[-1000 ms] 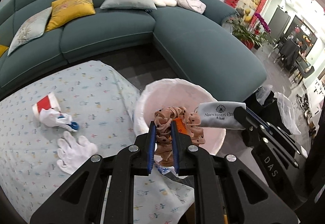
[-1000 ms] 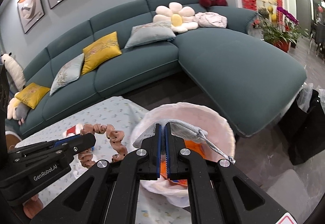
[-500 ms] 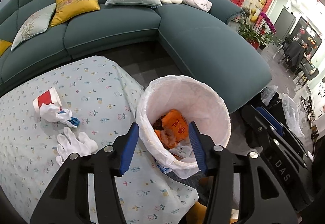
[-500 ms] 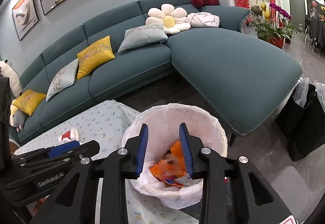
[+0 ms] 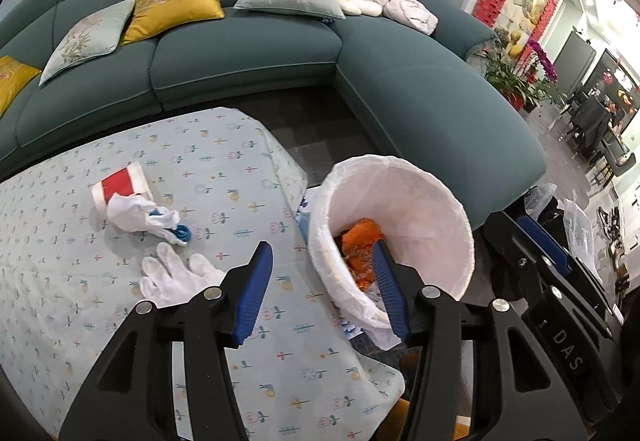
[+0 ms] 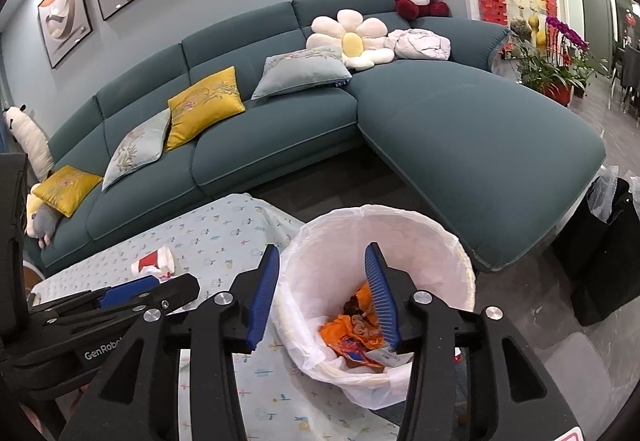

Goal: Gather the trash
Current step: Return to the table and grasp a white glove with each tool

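While both the left tool (image 5: 324, 289) and right tool (image 6: 322, 295) gape wide and empty over the bin (image 5: 448, 201), orange trash (image 6: 344, 325) lies inside; a paper cup (image 5: 120, 187), crumpled tissue (image 5: 136, 215) and 1 white glove (image 5: 176, 277) wait on the tabletop (image 5: 60, 321).

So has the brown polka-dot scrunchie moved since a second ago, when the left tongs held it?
Yes. It went down into the lined trash bin: a brown dotted bit shows beside the orange wrapper. The left tongs are open, over the bin's edge.
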Available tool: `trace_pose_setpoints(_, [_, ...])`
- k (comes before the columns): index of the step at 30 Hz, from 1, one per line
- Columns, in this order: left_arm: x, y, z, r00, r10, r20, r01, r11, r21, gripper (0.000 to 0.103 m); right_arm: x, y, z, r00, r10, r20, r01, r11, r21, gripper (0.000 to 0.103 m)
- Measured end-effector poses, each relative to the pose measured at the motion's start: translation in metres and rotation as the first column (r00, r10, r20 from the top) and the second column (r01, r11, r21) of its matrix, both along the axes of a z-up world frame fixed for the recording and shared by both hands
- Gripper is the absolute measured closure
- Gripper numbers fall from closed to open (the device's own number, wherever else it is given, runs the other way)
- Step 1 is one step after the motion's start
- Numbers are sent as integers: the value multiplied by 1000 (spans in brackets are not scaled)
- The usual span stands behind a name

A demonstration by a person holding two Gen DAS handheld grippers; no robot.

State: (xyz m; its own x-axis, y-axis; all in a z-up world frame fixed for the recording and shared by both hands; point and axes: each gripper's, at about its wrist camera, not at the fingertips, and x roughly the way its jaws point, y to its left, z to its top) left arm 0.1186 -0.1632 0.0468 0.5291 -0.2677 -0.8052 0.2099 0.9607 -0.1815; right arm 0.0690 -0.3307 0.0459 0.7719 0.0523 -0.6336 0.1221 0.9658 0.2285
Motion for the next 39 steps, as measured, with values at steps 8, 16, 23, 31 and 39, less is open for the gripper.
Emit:
trace_pose_setpoints(8, [0, 32, -8, 998, 63, -19, -63, 998, -1, 46, 4, 26, -1, 999, 44, -16, -44, 999, -4, 59])
trace_pose_setpoints(16, [-1, 63, -21, 993, 112, -41, -111, 994, 5, 44, 9, 57, -9, 995, 92, -44, -92, 996, -4, 57])
trace_pose_setpoints(23, [1, 94, -32, 985, 161, -61, -161, 987, 3, 41, 14, 88, -23, 986, 143, -82, -144, 990, -6, 57])
trace_pose_setpoints(31, [3, 134, -52, 972, 220, -84, -220, 975, 14, 38, 27, 128, -46, 970, 203, -137, -204, 979, 1, 57])
trace_pose_setpoints(39, [14, 186, -77, 946, 304, -111, -304, 953, 21, 31, 39, 168, -89, 942, 253, -220, -256, 967, 15, 53])
